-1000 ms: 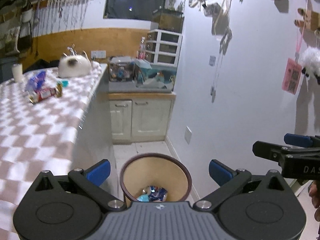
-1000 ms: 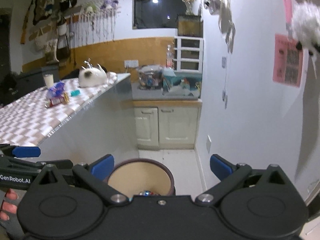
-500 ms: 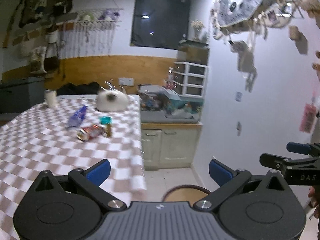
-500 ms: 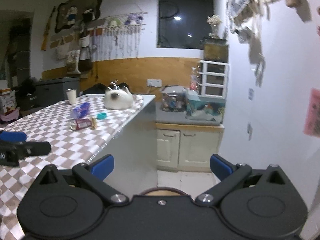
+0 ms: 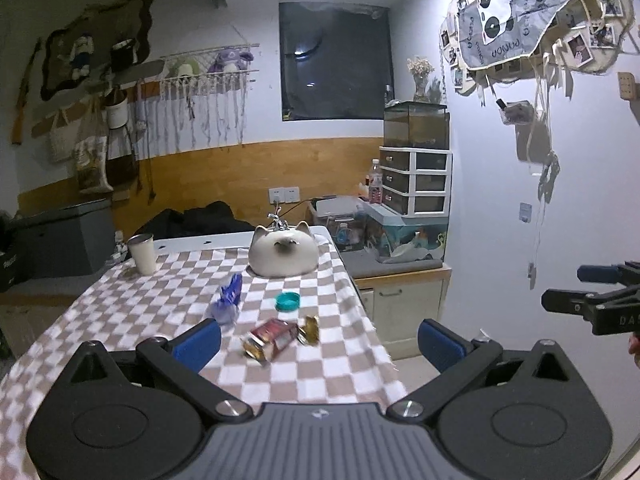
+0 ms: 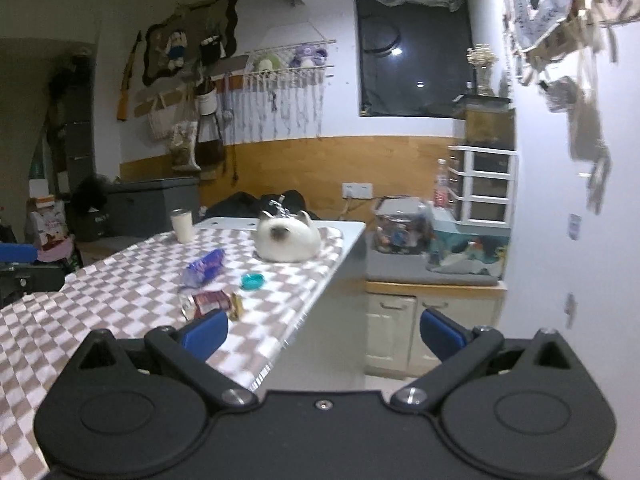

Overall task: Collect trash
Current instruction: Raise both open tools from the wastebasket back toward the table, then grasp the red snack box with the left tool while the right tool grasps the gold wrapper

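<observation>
I have both hand-held grippers raised over the near end of the bench (image 5: 132, 312), which wears a brown-and-white checked cloth. My left hand-held gripper (image 5: 318, 338) has its 2 blue-padded fingers spread wide apart with nothing between them; my right hand-held gripper (image 6: 323, 330) is spread the same way and also empty, pointing past the bench's right edge toward the cream cabinet (image 6: 394, 332).

The trash lies near the middle of the cloth: a red wrapper (image 5: 270, 338) closest to me, a small gold wrapper (image 5: 309, 329) just beside it on the right, a crumpled blue-purple packet (image 5: 228, 300) farther back on the left, and a teal lid (image 5: 287, 301) behind the red wrapper. Beyond them sit a white cat-shaped ornament (image 5: 283, 250) and a pale cup (image 5: 143, 253), well apart from each other.
</observation>
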### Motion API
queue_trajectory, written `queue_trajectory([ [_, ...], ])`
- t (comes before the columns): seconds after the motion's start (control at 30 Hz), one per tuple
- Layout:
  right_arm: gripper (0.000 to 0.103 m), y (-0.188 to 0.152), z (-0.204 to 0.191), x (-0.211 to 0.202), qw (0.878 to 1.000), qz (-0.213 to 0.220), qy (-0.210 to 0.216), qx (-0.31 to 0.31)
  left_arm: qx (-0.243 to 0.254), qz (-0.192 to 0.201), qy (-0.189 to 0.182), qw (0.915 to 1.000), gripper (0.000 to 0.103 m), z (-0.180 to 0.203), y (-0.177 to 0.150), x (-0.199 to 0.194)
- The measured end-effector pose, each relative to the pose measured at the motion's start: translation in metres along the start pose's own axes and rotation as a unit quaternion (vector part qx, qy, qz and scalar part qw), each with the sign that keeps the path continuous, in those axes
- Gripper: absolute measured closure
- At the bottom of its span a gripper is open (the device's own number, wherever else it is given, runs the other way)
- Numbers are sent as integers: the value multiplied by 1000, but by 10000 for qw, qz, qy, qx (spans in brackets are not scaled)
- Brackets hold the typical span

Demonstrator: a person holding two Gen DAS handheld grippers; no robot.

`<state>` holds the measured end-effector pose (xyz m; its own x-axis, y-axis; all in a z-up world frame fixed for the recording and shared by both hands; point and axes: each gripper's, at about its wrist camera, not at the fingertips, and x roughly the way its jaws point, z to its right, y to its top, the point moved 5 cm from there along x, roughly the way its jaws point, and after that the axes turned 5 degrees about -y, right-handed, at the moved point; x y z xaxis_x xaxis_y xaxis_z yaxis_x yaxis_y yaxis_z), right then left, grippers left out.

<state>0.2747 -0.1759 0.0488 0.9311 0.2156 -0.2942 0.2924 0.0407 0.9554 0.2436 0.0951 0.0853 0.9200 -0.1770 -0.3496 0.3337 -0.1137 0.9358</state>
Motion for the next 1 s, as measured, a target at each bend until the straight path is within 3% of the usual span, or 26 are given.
queue_trajectory([
  [0.33, 0, 40, -27, 86, 9988, 13, 368, 328, 188, -330, -19, 9993, 0, -68, 31, 107],
  [0.47, 0, 49, -37, 118, 9994, -206, 215, 161, 174, -509, -134, 9985, 0, -83, 31, 157],
  [0.8, 0, 42, -67, 192, 9981, -327, 522, -9, -140, -972, -405, 9943, 0, -106, -18, 257],
  [1.0, 0, 28, -84, 240, 9976, -520, 365, 264, 418, -1246, -281, 9909, 0, -111, -38, 277],
])
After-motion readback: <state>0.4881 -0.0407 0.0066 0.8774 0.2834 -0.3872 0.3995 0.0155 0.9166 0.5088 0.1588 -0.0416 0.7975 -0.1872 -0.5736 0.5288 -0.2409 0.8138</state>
